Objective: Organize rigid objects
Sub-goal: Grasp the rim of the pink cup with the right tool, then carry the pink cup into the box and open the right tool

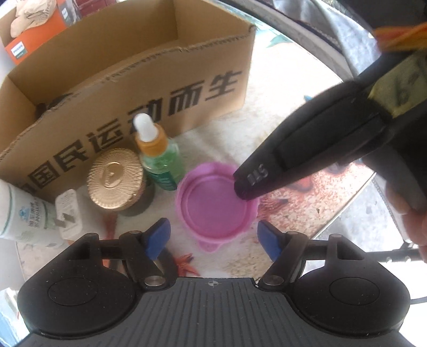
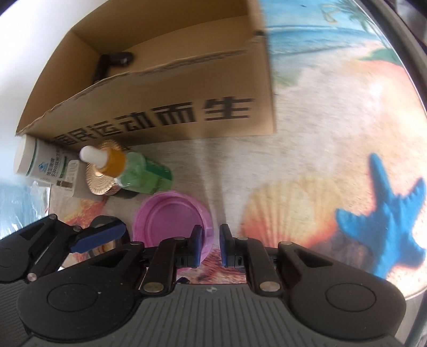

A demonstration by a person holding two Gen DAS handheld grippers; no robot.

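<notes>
Both wrist views look down closely (sharing the pink lid [image 1: 217, 205]).

Bench [image 2: 307, 160]: round top w/ dark rim and a beach picture printed across it. Blue starfish print [image 2: 384, 221] sits nr the bench's right edge. A scallop shell print [image 2: 291, 211], orange-yellow, is just left of it, toward the bench's middle. Sea & palm print [image 2: 307, 24] runs along the bench's far side. Small orange starfish print [image 1: 186, 264] is on the bench's near side. Off the bench's far-left edge is an orange carton [image 1: 34, 34] w/ a white label, and a beige cloth [image 1: 29, 16] is heaped on top. Pale blue plastic [image 2: 18, 202] lies past the bench's left edge, blurred. Grey fabric [image 1: 344, 32] lies beyond the far-right rim.
</notes>
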